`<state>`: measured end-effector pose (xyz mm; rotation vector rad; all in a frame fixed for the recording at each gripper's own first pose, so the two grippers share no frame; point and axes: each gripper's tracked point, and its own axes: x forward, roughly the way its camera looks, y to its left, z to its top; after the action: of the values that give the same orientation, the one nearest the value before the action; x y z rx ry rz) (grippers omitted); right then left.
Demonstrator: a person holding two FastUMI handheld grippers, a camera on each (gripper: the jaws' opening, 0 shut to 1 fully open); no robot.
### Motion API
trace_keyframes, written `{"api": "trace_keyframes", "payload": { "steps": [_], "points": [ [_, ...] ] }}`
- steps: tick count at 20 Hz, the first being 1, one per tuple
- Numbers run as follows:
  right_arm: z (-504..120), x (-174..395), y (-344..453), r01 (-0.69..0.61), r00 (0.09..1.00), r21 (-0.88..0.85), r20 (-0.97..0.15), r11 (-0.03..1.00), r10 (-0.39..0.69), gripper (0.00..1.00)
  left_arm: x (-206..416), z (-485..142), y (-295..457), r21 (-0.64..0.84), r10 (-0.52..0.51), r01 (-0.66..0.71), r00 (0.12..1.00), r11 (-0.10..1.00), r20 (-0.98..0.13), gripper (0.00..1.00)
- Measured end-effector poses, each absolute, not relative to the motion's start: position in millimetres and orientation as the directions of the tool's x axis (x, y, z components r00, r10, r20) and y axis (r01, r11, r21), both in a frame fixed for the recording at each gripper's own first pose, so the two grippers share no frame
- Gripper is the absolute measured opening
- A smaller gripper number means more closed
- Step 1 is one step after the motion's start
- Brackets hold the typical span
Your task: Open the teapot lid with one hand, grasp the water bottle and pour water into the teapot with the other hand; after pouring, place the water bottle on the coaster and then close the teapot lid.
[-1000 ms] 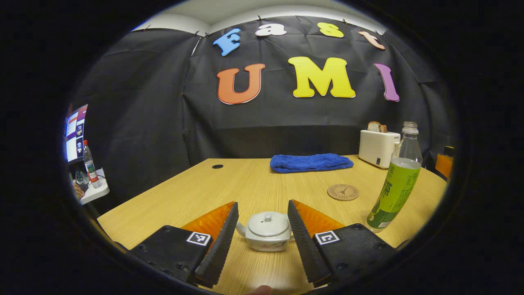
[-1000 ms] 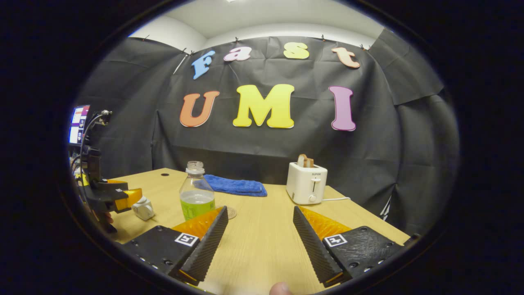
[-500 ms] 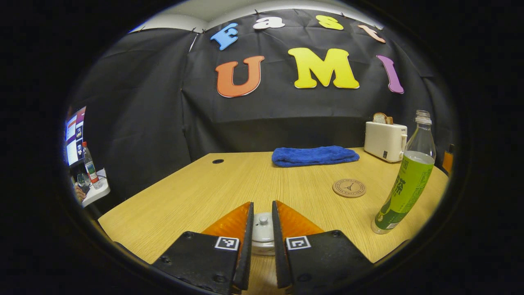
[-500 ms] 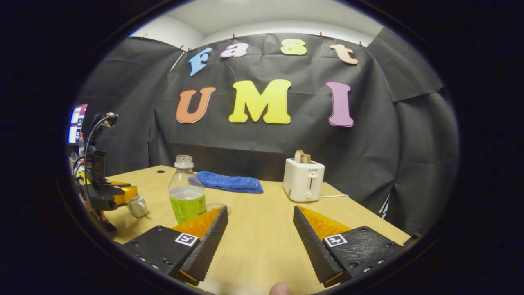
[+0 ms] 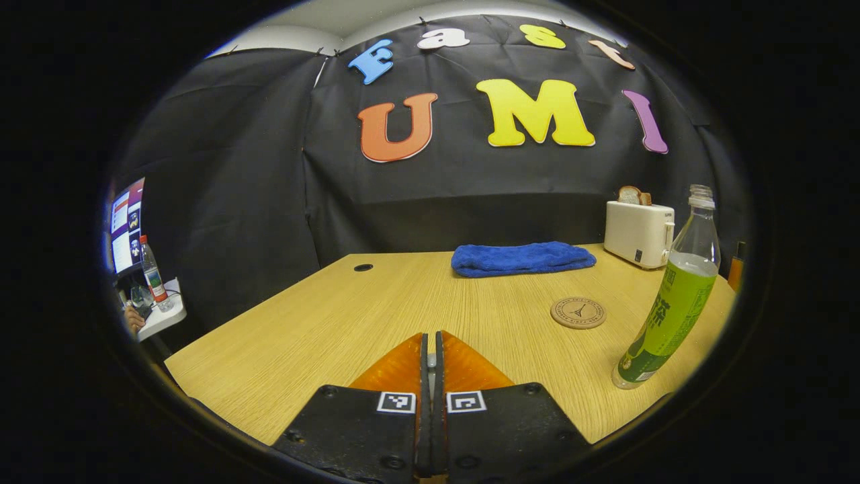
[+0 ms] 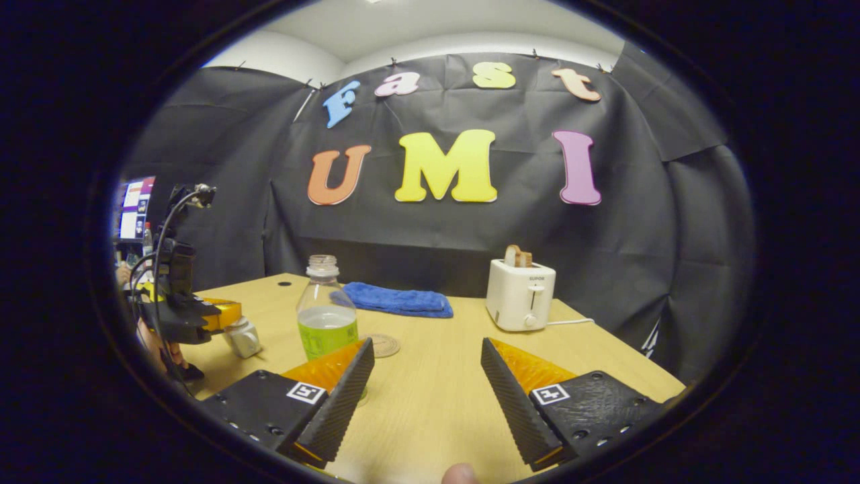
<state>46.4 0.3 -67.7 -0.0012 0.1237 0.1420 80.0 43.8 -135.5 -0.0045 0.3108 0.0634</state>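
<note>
My left gripper [image 5: 431,337] has its fingers pressed together on the knob of the white teapot lid [image 5: 431,361], seen as a thin pale sliver between them; the pot beneath is hidden. In the right gripper view that same gripper [image 6: 225,314] sits on top of the small white teapot [image 6: 243,338] at the table's left. The uncapped water bottle [image 5: 668,302] with a green label stands upright to the right, beside the round cork coaster [image 5: 578,312]. My right gripper [image 6: 426,346] hovers open over bare table, with the bottle [image 6: 327,319] just left of its left finger.
A folded blue towel [image 5: 523,258] lies at the back of the wooden table [image 5: 322,323]. A white toaster [image 6: 521,296] with bread stands back right, its cord trailing right. A side table [image 5: 154,312] with a monitor and a bottle is off the left edge.
My left gripper went from wide open around the teapot to shut on the lid knob. The right gripper stayed open and shifted only slightly.
</note>
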Motion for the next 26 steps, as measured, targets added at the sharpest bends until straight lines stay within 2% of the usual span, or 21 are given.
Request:
{"api": "trace_keyframes", "payload": {
  "steps": [2,10,11,16,23,26],
  "points": [
    [-68.4,39.8,13.1,-0.196,0.973,0.007,-0.121,0.981,0.196,0.98,77.2,-127.0,45.1,-0.002,0.056,-0.059,0.956,0.998,-0.289,0.03],
    [-89.5,22.0,64.6,-0.317,0.934,0.02,-0.169,0.948,0.315,0.95,50.5,-86.2,53.3,-0.041,0.033,-0.043,0.978,0.998,-0.206,0.03],
    [-91.7,24.9,70.5,-0.32,0.931,0.018,-0.179,0.947,0.318,0.98,47.1,-83.7,54.8,-0.043,0.033,-0.042,0.979,0.998,-0.2,0.03],
    [-99.8,52.2,87.4,-0.279,0.941,0.019,-0.193,0.96,0.277,0.94,32.0,-81.6,62.8,-0.041,0.032,-0.041,0.98,0.998,-0.195,0.03],
    [-104.2,77.6,103.9,-0.217,0.952,0.071,-0.206,0.974,0.227,0.96,25.7,-78.2,71.4,-0.045,0.027,-0.036,0.982,0.998,-0.185,0.03],
    [-109.3,81.5,105.7,-0.201,0.952,0.084,-0.218,0.976,0.215,0.93,25.7,-80.6,73.4,-0.057,0.022,-0.033,0.982,0.998,-0.188,0.03]
  ]
}}
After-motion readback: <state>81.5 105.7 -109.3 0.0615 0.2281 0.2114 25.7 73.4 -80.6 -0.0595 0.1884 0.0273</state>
